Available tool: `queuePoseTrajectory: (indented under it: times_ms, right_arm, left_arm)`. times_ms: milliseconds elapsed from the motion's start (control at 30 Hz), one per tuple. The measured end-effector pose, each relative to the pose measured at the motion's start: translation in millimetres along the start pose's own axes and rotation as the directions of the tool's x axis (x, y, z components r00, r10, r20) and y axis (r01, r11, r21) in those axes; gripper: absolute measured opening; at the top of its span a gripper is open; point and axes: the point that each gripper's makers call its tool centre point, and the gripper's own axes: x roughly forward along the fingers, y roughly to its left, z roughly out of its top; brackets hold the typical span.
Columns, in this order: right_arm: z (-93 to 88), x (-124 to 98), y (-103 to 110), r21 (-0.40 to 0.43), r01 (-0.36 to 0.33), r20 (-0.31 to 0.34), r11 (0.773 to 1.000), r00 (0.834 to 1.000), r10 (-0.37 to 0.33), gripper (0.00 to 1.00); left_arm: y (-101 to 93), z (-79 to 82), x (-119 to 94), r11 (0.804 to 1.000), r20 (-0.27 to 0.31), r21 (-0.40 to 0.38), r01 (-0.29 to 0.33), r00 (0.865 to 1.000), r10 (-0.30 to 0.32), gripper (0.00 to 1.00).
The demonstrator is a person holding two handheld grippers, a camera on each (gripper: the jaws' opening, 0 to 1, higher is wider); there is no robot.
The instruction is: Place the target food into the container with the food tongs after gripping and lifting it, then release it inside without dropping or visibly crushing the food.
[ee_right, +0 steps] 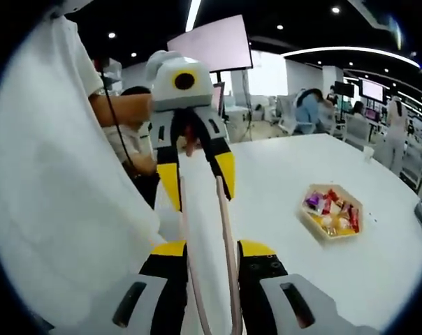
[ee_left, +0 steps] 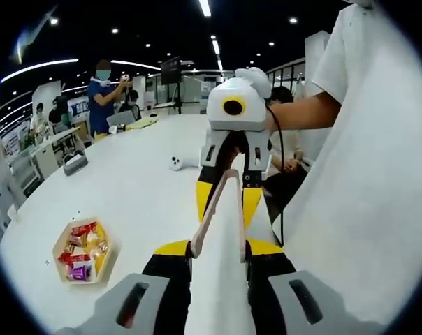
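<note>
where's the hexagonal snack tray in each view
Left gripper view: the tray lies lower left on the white table, left of the tongs.
Right gripper view: it lies right of centre, at, right of the tongs.
Shared landmark: the person's white shirt.

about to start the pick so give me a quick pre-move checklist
1. Left gripper shut on long white plastic tongs: ok.
2. Right gripper shut on the tongs' other end: ok.
3. Tongs' tips free to open: cannot tell, both ends are held.
4. Food between the tongs: not ok, none yet.
5. Beige hexagonal tray of wrapped snacks in sight on white table, apart from the tongs: ok.
6. Which container is the target: cannot tell.
</note>
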Motion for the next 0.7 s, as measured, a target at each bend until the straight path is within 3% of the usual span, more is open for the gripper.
queuePoseTrajectory:
  times_ms: [300,567,633,700]
  right_arm:
    - [-10.7,-4,-8,-0.03,0.038,-0.04,0.999,0.998,-0.039,0.23]
    - [-15.3,-2,-4,-0.053,0.028,-0.055,0.998,0.998,-0.031,0.21]
    - [-13.4,-4,-5,-0.056,0.034,-0.039,0.998,0.999,-0.036,0.21]
    - [-8.5,-5,-5,-0.028,0.041,-0.004,0.999,0.999,-0.041,0.21]
  left_arm:
    - [9.2,4.8,-5,0.999,0.032,0.004,-0.037,0.999,0.037,0.3]
    - [7.2,1.1,-4,0.998,0.017,0.032,-0.055,0.998,0.054,0.33]
    - [8.4,4.1,-5,0.998,0.04,0.007,-0.061,0.997,0.061,0.36]
    - [12.4,15.2,-8,0.996,0.124,-0.054,-0.073,0.989,0.079,0.47]
